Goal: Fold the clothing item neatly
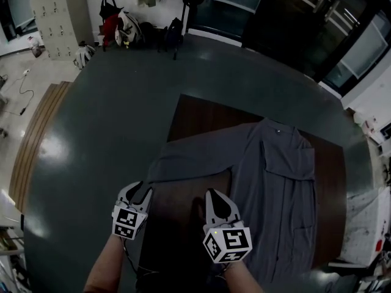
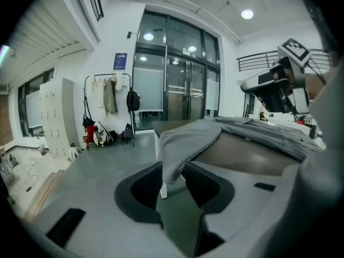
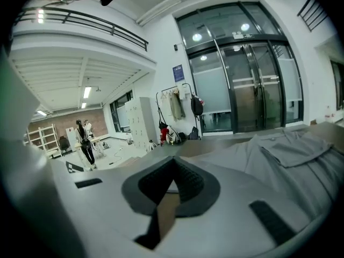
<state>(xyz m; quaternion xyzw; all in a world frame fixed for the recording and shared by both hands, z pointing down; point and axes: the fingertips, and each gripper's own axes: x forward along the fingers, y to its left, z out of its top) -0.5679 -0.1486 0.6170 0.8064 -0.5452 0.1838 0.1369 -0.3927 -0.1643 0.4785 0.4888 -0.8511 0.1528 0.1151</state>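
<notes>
Dark table (image 1: pixel 194 119) under spread grey shirt (image 1: pixel 275 188)

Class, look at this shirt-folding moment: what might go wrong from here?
The sleeve hangs over the table edge between the open jaws of the left hand-held gripper, ungripped; closing off-centre may catch only a corner, and the fold would likely skew. The right hand-held gripper is shut and empty; pushed against the shirt like this, it may wrinkle the cloth.
</notes>
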